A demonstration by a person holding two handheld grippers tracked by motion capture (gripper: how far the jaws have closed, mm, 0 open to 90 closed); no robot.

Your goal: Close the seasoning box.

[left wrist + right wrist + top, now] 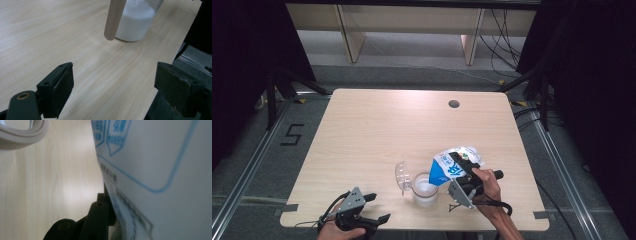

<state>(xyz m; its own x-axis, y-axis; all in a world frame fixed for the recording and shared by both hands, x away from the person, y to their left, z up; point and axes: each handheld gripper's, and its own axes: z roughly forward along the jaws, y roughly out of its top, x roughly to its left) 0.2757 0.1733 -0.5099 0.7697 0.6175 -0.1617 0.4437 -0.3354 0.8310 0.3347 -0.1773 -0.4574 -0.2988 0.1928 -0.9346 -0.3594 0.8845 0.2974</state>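
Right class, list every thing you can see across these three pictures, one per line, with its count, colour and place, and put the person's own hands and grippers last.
Table: one, light wood, middle of the high view, with a round hole near its far edge.
Jar: one, clear with white powder inside, near the table's front edge.
Lid: one, clear, hinged open at the jar's left.
Bag: one, white and blue, tilted over the jar.
Floor marking: one, black, left of the table.
Left gripper: one, black, jaws apart, at the front left edge.
Right gripper: one, black, clamped on the bag.
Right hand: one, holding that gripper.
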